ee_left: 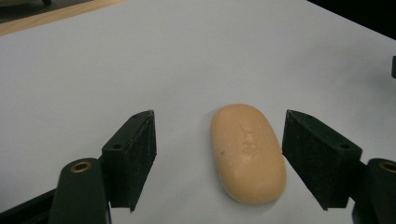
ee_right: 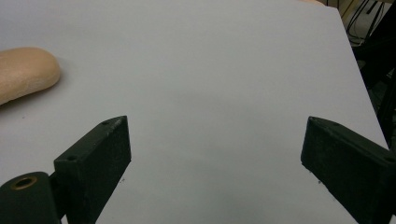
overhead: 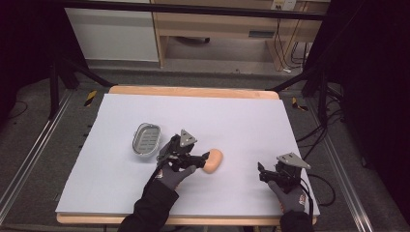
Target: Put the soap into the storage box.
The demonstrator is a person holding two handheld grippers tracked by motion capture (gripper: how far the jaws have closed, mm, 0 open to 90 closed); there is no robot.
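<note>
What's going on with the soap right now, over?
Left gripper open, jaws either side of the soap, no squeeze yet. Right gripper open, nothing between its jaws. Soap flat on the table, soap dish beside. Nothing blocking.

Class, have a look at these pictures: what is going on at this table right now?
A person holds a gripper in each hand at a table covered with a white sheet. The left gripper has its open jaws on either side of a bar of soap lying flat, one gap clear, the other very narrow. A metal soap dish sits empty nearby. The right gripper rests apart, jaws open over bare sheet.
</note>
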